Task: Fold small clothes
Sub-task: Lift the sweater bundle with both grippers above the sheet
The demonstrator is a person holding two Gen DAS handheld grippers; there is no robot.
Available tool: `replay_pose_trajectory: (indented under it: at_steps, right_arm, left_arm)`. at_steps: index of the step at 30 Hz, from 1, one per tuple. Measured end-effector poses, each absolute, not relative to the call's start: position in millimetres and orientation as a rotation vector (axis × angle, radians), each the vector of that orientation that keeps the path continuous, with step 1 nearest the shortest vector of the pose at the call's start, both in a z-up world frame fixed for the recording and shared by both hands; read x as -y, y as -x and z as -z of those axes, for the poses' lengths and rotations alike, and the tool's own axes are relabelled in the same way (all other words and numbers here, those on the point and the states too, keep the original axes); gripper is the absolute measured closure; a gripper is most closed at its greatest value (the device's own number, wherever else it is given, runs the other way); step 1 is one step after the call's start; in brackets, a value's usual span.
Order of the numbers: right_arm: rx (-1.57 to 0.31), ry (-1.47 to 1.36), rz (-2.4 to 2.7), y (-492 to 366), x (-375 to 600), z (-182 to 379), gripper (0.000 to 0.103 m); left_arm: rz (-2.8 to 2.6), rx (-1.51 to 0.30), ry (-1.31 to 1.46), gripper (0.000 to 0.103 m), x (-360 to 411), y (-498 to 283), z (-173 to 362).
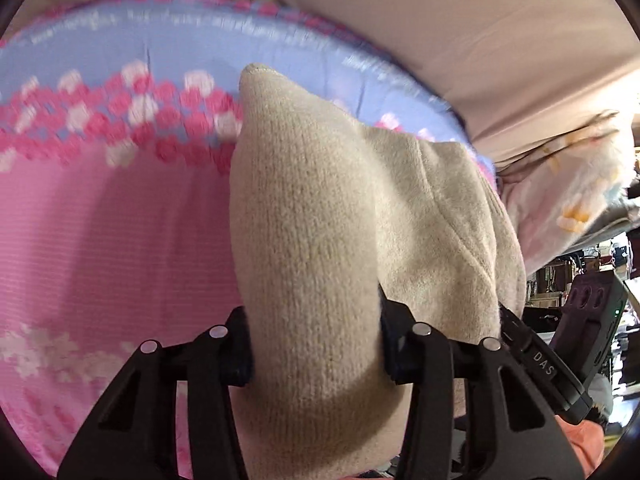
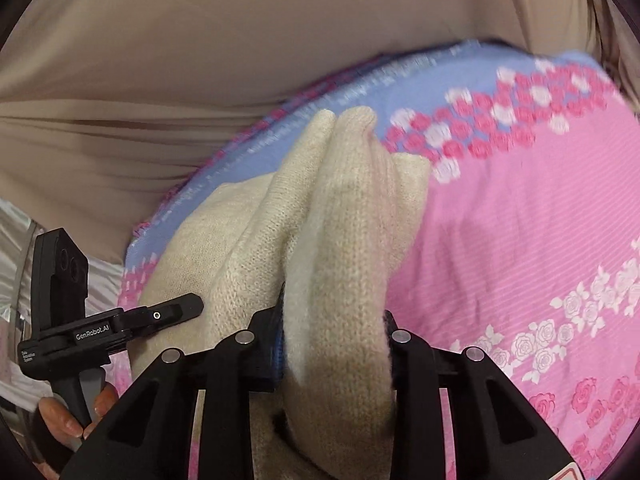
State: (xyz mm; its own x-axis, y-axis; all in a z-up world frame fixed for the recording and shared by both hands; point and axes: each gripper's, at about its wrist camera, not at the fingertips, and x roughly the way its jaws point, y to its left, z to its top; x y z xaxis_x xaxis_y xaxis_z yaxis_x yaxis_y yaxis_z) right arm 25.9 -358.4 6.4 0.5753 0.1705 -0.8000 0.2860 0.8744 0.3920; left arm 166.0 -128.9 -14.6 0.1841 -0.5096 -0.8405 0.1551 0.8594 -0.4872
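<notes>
A small cream knitted garment (image 1: 320, 216) hangs bunched between both grippers above a pink and blue floral blanket (image 1: 100, 220). My left gripper (image 1: 316, 340) is shut on one thick fold of it, which fills the space between the fingers. My right gripper (image 2: 336, 344) is shut on another fold of the same garment (image 2: 340, 216). The left gripper's body also shows at the left of the right wrist view (image 2: 100, 328), close beside the cloth. The fingertips are hidden by the knit.
The floral blanket (image 2: 540, 220) lies on a bed with a beige sheet (image 2: 200, 60) behind it. A pale patterned pillow or cloth (image 1: 572, 184) lies at the right. A cluttered room shows at the far right (image 1: 580, 276).
</notes>
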Motion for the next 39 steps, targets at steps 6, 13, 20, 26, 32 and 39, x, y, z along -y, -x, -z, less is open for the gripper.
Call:
replay_pose_trajectory:
  at_steps: [6, 13, 20, 26, 32, 39]
  right_arm:
    - [-0.857, -0.47, 0.017, -16.0, 323.7, -68.5, 0.075]
    - [-0.793, -0.434, -0.046, -18.6, 267.2, -103.9, 0.075]
    - [-0.799, -0.411, -0.105, -30.2, 216.1, -101.6, 0.074]
    - [-0.808, -0.398, -0.148, -38.4, 172.6, -98.5, 0.074]
    - [-0.798, -0.391, -0.174, -46.1, 133.2, -98.3, 0.074]
    - [-0.795, -0.381, -0.183, -56.1, 88.6, -95.8, 0.074]
  left_arm:
    - [0.49, -1.164, 0.258, 0.058, 102.4, -139.8, -57.5]
    - [0.458, -1.043, 0.191, 0.058, 70.7, -120.8, -109.2]
    - [0.413, -1.005, 0.186, 0.058, 24.0, -113.2, -124.4]
    - [0.386, -0.989, 0.192, 0.058, -23.3, -109.1, -129.3]
    - [0.371, -0.965, 0.182, 0.058, -64.8, -107.8, -137.8]
    - [0.369, -0.956, 0.178, 0.058, -108.7, -111.1, -140.5]
